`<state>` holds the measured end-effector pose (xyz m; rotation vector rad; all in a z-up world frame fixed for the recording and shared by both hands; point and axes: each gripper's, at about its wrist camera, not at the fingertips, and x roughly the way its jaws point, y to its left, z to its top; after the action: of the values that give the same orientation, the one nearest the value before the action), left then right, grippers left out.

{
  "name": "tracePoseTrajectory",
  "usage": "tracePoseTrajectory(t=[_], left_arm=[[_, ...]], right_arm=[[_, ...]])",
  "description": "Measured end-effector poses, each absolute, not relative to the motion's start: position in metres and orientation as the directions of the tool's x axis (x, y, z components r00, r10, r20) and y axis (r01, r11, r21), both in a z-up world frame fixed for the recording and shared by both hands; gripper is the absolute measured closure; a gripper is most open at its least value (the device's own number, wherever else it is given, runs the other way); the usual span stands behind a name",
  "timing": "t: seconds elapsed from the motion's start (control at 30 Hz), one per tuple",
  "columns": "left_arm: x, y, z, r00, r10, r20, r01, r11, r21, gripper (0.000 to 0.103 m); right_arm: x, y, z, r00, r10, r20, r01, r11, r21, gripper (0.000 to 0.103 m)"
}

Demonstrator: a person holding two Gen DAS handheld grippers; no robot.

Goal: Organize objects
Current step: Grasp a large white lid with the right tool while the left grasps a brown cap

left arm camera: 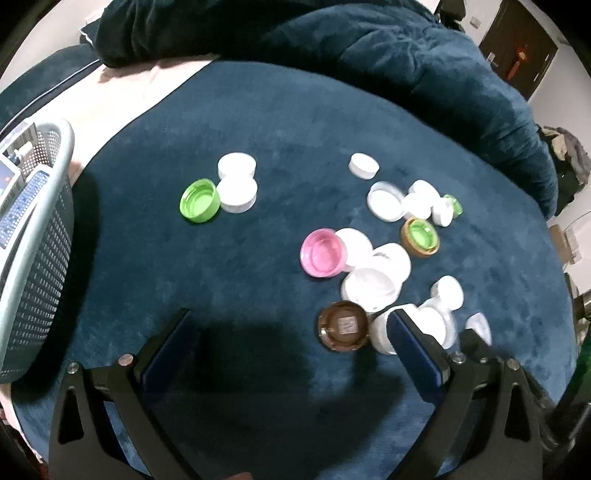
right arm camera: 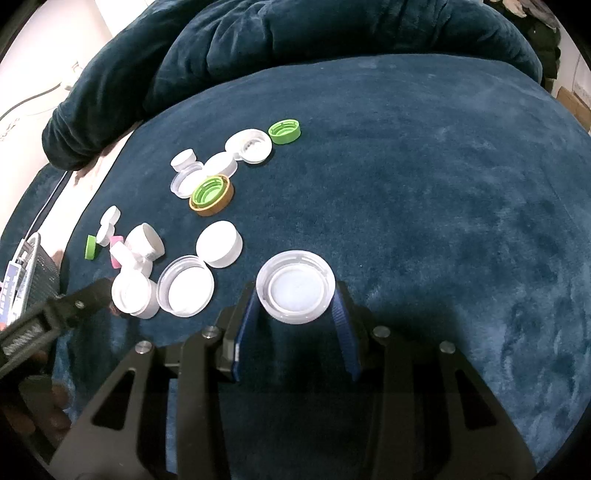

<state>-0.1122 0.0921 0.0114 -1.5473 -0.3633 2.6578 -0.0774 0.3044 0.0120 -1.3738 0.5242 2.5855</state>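
Many bottle caps and jar lids lie scattered on a dark blue plush blanket (left arm camera: 258,122). In the right wrist view my right gripper (right arm camera: 295,301) is shut on a wide white lid (right arm camera: 295,290) that lies open side up, one blue pad against each side. My left gripper (left arm camera: 291,326) stands open low over the blanket. A brown cap (left arm camera: 343,326) lies between its fingers, close to the right finger (left arm camera: 406,336), and a white cap (left arm camera: 428,326) sits partly behind that finger. A pink cap (left arm camera: 322,257) and a green cap (left arm camera: 199,200) lie further out.
A grey perforated basket (left arm camera: 37,240) holding boxes stands at the left edge. A gold-rimmed green cap (right arm camera: 211,194), another green cap (right arm camera: 284,131) and several white lids (right arm camera: 186,284) lie left of my right gripper. A bunched blanket (right arm camera: 295,29) rises along the back.
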Motion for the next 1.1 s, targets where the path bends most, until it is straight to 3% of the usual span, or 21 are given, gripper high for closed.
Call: tracePoseTrajectory(t=[0.5,0.63,0.8,0.9,0.97,1.03,1.1], left_arm=[[-0.121,0.095,-0.008,-0.470,0.092,-0.878,0.104,-0.982,-0.159,0.001],[-0.118,0.090,-0.007,-0.477,0.045,-0.878,0.143,-0.981,-0.128,0.010],[-0.116,0.088,-0.006,-0.476,0.056,-0.878,0.144,-0.979,-0.141,0.011],[-0.115,0.095,-0.006,-0.477,0.072,-0.876,0.107,-0.984,-0.140,0.024],[-0.115,0.097,-0.005,-0.482,0.077,-0.873,0.090,-0.987,-0.137,0.057],[-0.114,0.095,-0.002,-0.487,0.099,-0.868,0.088,-0.983,-0.161,0.073],[-0.113,0.089,0.001,-0.491,0.137,-0.860,0.093,-0.974,-0.208,0.073]], right_arm=[[-0.077,0.304,0.011,-0.562,-0.014,-0.827,-0.307,-0.925,0.225,0.062],[-0.077,0.304,0.011,-0.562,-0.014,-0.827,-0.307,-0.925,0.225,0.062],[-0.077,0.304,0.011,-0.562,-0.013,-0.827,-0.307,-0.925,0.224,0.062],[-0.077,0.304,0.011,-0.561,-0.010,-0.828,-0.307,-0.926,0.220,0.062],[-0.078,0.304,0.011,-0.561,-0.010,-0.828,-0.307,-0.926,0.219,0.062],[-0.078,0.304,0.011,-0.562,-0.009,-0.827,-0.306,-0.927,0.218,0.062],[-0.077,0.304,0.012,-0.570,-0.009,-0.821,-0.304,-0.926,0.222,0.062]])
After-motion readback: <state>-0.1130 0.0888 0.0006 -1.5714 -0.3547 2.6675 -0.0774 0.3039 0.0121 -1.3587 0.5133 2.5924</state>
